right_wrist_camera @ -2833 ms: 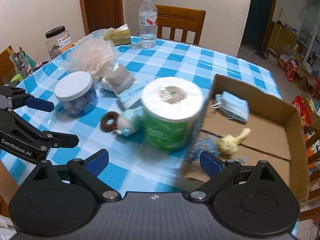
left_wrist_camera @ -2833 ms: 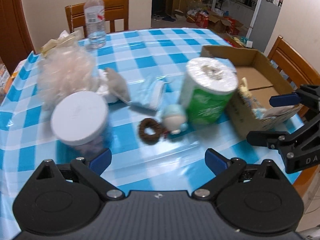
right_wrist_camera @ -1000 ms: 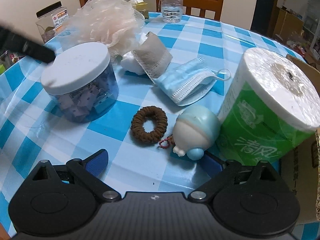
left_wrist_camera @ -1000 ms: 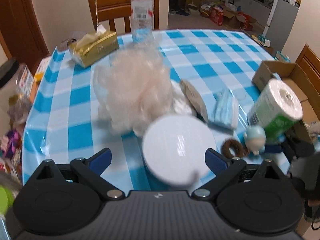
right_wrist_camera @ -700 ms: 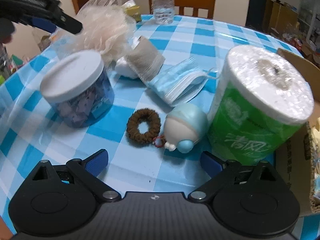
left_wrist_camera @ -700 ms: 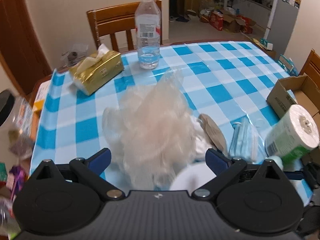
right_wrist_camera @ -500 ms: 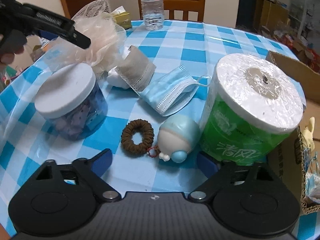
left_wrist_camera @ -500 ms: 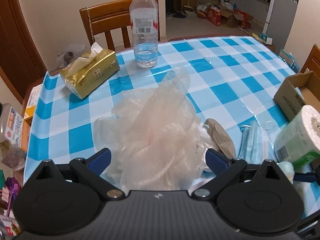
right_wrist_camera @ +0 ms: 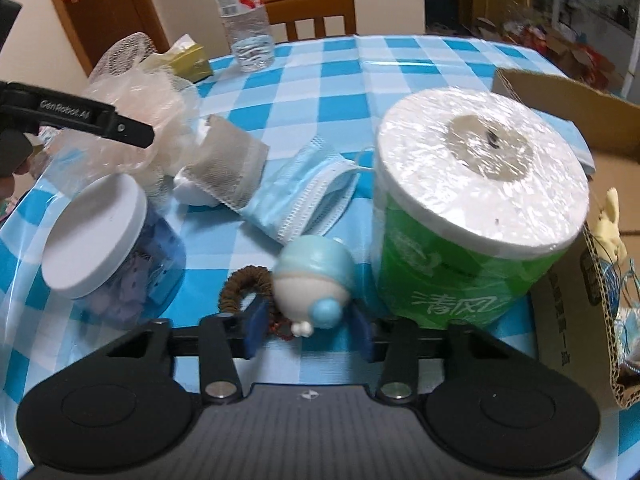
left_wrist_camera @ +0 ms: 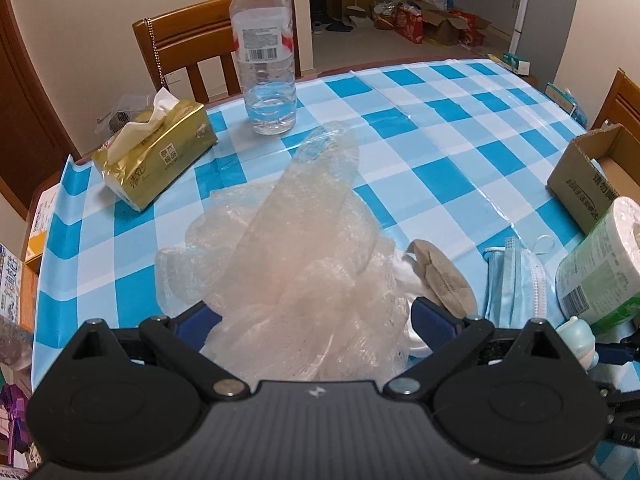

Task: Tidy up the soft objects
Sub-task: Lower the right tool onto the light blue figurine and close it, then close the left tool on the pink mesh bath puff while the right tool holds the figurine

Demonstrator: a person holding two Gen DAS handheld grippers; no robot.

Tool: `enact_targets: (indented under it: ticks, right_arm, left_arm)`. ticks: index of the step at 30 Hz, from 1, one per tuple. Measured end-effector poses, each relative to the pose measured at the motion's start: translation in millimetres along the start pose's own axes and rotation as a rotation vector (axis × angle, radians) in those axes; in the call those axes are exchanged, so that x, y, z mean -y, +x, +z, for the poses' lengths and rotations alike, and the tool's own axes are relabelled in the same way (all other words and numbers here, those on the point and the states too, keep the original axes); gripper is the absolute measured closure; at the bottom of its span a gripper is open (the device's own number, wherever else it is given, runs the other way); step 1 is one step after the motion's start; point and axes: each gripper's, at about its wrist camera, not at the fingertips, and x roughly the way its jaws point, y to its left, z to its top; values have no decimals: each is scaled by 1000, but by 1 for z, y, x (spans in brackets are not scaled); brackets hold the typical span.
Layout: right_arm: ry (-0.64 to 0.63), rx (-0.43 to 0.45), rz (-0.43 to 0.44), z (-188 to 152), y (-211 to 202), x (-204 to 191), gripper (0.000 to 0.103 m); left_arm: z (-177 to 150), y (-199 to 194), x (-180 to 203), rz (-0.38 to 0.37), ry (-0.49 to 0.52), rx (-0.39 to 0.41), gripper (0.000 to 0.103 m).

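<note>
A pale pink mesh bath pouf (left_wrist_camera: 304,280) lies on the checked table, between the open jaws of my left gripper (left_wrist_camera: 314,320); the pouf also shows in the right wrist view (right_wrist_camera: 152,92). My right gripper (right_wrist_camera: 306,326) has narrowed its jaws around a small blue-and-white round toy (right_wrist_camera: 314,280); firm contact is unclear. A brown hair tie (right_wrist_camera: 240,286) lies beside the toy. A blue face mask (right_wrist_camera: 308,196), a grey-and-white folded cloth (right_wrist_camera: 224,168) and a wrapped toilet roll (right_wrist_camera: 476,216) sit nearby.
A cardboard box (right_wrist_camera: 576,272) holding a yellow plush and a mask stands at the right. A white-lidded jar (right_wrist_camera: 104,248), a gold tissue pack (left_wrist_camera: 156,156) and a water bottle (left_wrist_camera: 266,52) stand on the table. Wooden chairs stand behind.
My left gripper moved forward until the pouf sits between its jaws. My right gripper moved down to the round toy and its jaws closed in from wide open.
</note>
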Motion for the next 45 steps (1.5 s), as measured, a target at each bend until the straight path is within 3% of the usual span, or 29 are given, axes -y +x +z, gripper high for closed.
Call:
enact_targets:
  ticks: [7, 23, 28, 31, 39, 42, 45]
  right_arm:
    - [-27, -10, -13, -5, -8, 3, 61]
    - [-73, -36, -30, -20, -22, 12, 58]
    - [-55, -19, -35, -18, -23, 16, 42]
    - [-42, -12, -25, -15, -23, 18, 40]
    - [-26, -20, -4, -12, -11, 16, 40]
    - [-43, -31, -7, -11, -9, 13, 50]
    - [-61, -27, -9, -12, -12, 11, 51]
  left_arm:
    - [2, 5, -2, 14, 8, -2, 3]
    - [2, 29, 0, 68, 56, 14, 6]
    - [2, 31, 0, 61, 52, 13, 26]
    - [3, 29, -1, 56, 45, 16, 32]
    - [3, 21, 1, 55, 60, 25, 43]
    - [3, 18, 2, 53, 67, 29, 48]
    - [3, 14, 1, 47, 67, 29, 54]
